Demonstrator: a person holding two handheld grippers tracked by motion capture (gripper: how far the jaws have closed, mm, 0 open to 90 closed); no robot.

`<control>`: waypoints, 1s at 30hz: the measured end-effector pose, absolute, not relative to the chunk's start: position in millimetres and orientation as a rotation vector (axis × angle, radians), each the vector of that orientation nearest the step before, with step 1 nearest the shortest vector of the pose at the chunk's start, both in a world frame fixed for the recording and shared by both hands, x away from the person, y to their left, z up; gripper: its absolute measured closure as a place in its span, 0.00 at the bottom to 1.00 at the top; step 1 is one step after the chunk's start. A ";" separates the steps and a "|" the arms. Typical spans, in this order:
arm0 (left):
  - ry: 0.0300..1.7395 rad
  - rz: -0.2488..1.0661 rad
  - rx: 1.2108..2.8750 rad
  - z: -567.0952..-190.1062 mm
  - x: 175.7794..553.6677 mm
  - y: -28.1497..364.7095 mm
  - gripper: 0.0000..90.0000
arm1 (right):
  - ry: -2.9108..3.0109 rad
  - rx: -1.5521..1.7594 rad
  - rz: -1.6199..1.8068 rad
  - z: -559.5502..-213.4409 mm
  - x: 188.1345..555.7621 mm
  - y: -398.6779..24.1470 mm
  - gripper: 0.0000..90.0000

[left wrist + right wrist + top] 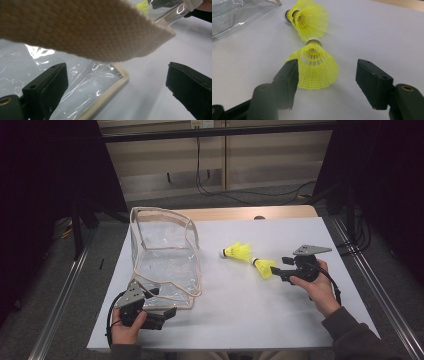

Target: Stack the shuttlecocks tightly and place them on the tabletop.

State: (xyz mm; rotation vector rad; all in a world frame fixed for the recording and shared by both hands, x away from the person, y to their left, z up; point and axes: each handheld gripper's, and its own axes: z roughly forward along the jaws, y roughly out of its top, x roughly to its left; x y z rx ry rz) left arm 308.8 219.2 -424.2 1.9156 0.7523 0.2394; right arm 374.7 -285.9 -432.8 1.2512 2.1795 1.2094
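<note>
Right gripper view: right gripper (327,82) open, jaws astride the skirt of the nearer shuttlecock (315,67), left pad touching the mesh, right pad apart. Farther shuttlecock (308,18) just ahead. Risk: uneven closing crushing or flicking the light skirt away. Left gripper (117,87) open beside the clear bag (100,82).

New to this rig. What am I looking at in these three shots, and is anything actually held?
No robot here: a person holds a two-jaw gripper in each hand. The high view looks down on the table; the other two pictures come from cameras riding on the grippers. The left gripper sits at the corner of a clear bag, jaws open, with the bag's woven strap just above them. The right gripper stands open around the near yellow shuttlecock, not pressing it. A second shuttlecock lies behind. Nothing is gripped.
</note>
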 end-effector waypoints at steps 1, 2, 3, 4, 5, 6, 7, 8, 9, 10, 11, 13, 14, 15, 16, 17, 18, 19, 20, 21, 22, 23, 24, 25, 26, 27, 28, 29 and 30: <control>0.751 0.240 1.916 -424.2 308.9 219.3 0.05 | 2.183 1.256 1.211 -432.9 373.8 -286.1 0.36; 0.750 0.240 1.916 -424.2 308.9 219.3 0.05 | 2.182 1.253 1.214 -433.2 373.0 -286.2 0.35; 0.751 0.239 1.915 -424.3 309.0 219.4 0.05 | 2.184 1.249 1.212 -433.5 372.2 -286.3 0.34; 0.751 0.240 1.916 -424.3 309.1 219.3 0.05 | 2.184 1.253 1.210 -433.5 371.4 -286.3 0.32; 0.751 0.241 1.916 -424.3 309.1 219.2 0.05 | 2.183 1.251 1.214 -433.5 370.6 -286.1 0.32; 0.751 0.241 1.916 -424.3 309.0 219.2 0.05 | 2.186 1.248 1.218 -433.4 370.0 -286.0 0.31; 0.751 0.241 1.916 -424.3 309.0 219.2 0.05 | 2.188 1.247 1.222 -433.1 369.2 -285.5 0.30; 0.752 0.241 1.916 -424.3 309.0 219.2 0.05 | 2.192 1.244 1.222 -432.8 368.4 -284.9 0.29; 0.752 0.241 1.916 -424.2 309.0 219.2 0.05 | 2.192 1.245 1.227 -432.3 367.3 -284.0 0.28; 0.752 0.241 1.916 -424.2 309.0 219.2 0.05 | 2.193 1.232 1.234 -431.9 366.5 -283.5 0.28; 0.752 0.241 1.916 -424.3 308.9 219.1 0.05 | 2.195 1.232 1.241 -431.2 365.3 -282.6 0.27; 0.752 0.242 1.916 -424.4 309.0 219.0 0.05 | 2.199 1.232 1.257 -430.4 363.6 -281.3 0.25; 0.753 0.242 1.916 -424.4 308.8 218.9 0.05 | 2.204 1.231 1.251 -430.3 363.0 -281.0 0.25; 0.752 0.242 1.916 -424.4 308.9 218.9 0.05 | 2.203 1.230 1.251 -430.3 362.2 -280.4 0.24; 0.753 0.242 1.916 -424.4 308.8 218.9 0.05 | 2.207 1.233 1.255 -430.3 361.4 -279.9 0.24; 0.752 0.243 1.916 -424.3 308.9 219.0 0.05 | 2.209 1.233 1.257 -430.4 361.0 -279.5 0.24; 0.752 0.244 1.918 -424.2 308.8 219.0 0.05 | 2.208 1.229 1.260 -430.6 360.5 -279.1 0.23; 0.753 0.244 1.917 -424.1 308.7 218.9 0.05 | 2.211 1.229 1.265 -430.7 359.9 -278.6 0.23; 0.754 0.244 1.917 -424.0 308.5 218.9 0.05 | 2.215 1.229 1.271 -430.7 359.4 -277.9 0.23; 0.752 0.244 1.919 -423.9 308.5 218.9 0.05 | 2.215 1.227 1.272 -430.8 358.9 -277.2 0.22; 0.753 0.243 1.918 -424.0 308.5 218.9 0.05 | 2.217 1.225 1.269 -430.8 358.4 -276.5 0.22; 0.753 0.244 1.917 -424.0 308.6 218.9 0.05 | 2.222 1.223 1.268 -430.9 358.2 -275.6 0.22; 0.753 0.244 1.918 -424.0 308.6 218.9 0.05 | 2.225 1.223 1.268 -431.2 358.0 -274.4 0.22; 0.752 0.243 1.916 -423.9 308.5 218.9 0.05 | 2.227 1.222 1.269 -431.3 357.9 -273.7 0.23; 0.752 0.243 1.916 -423.9 308.5 218.9 0.05 | 2.229 1.222 1.269 -431.5 357.9 -272.4 0.23; 0.752 0.243 1.916 -423.9 308.5 218.9 0.05 | 2.230 1.220 1.270 -432.0 358.1 -271.1 0.24; 0.751 0.243 1.916 -424.0 308.6 219.0 0.05 | 2.234 1.223 1.271 -432.3 358.1 -269.7 0.24; 0.752 0.243 1.915 -424.0 308.6 219.0 0.05 | 2.238 1.221 1.276 -433.1 358.6 -268.2 0.25; 0.751 0.244 1.915 -424.0 308.6 219.0 0.05 | 2.245 1.217 1.271 -433.9 358.9 -266.8 0.26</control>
